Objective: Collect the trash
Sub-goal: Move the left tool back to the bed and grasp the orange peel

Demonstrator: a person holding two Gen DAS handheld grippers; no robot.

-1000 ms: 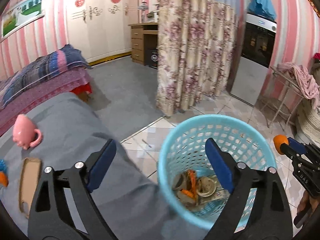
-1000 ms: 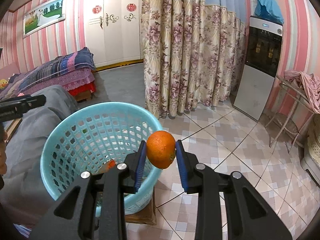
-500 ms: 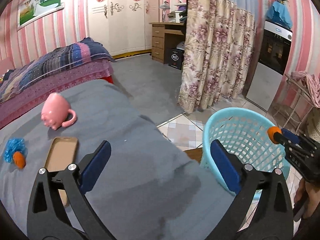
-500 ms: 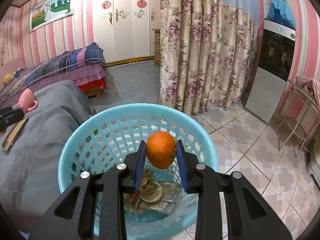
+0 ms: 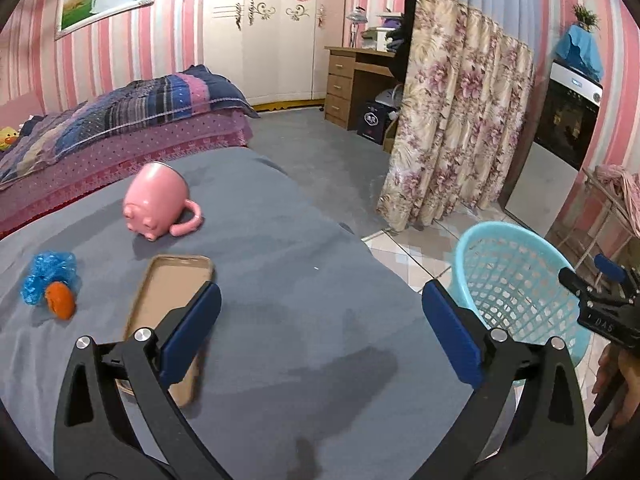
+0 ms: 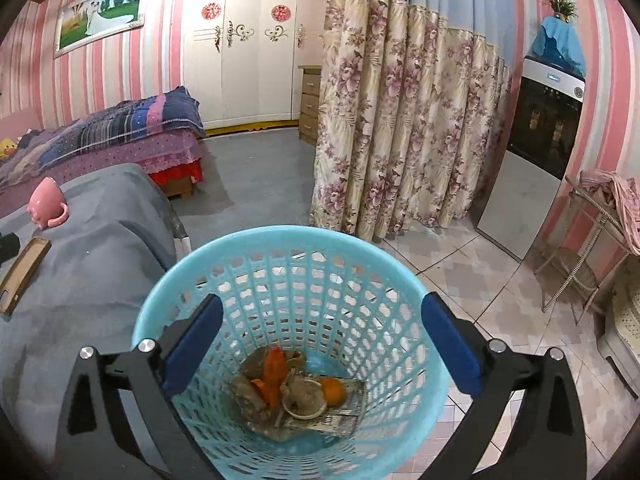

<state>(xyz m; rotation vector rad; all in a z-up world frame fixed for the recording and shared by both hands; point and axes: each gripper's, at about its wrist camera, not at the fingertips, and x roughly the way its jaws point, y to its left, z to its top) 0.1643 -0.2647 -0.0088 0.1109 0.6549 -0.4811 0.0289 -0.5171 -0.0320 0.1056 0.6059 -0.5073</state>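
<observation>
Our right gripper (image 6: pixel 320 340) hangs over the blue basket (image 6: pixel 280 240) with its jaws spread wide and nothing between them. Down in the basket, at the lower centre of the right wrist view, the orange (image 6: pixel 334 391) lies among peel scraps, a round lid and some paper. The basket stands on the tiled floor (image 6: pixel 480 280), just beside the edge of the grey cloth (image 6: pixel 92 272) at the left of the frame.

Our left gripper (image 5: pixel 320 320) is likewise spread and empty, held above the grey cloth. Right under its left finger, at lower left of the left wrist view, lies a tan phone case (image 5: pixel 168 288), open side up. Above that a pink pig mug (image 5: pixel 156 204) lies on its side. At the far left sit a crumpled blue wrapper (image 5: pixel 50 274) and an orange scrap (image 5: pixel 60 300), touching each other. The basket shows at the right edge of this view.
</observation>
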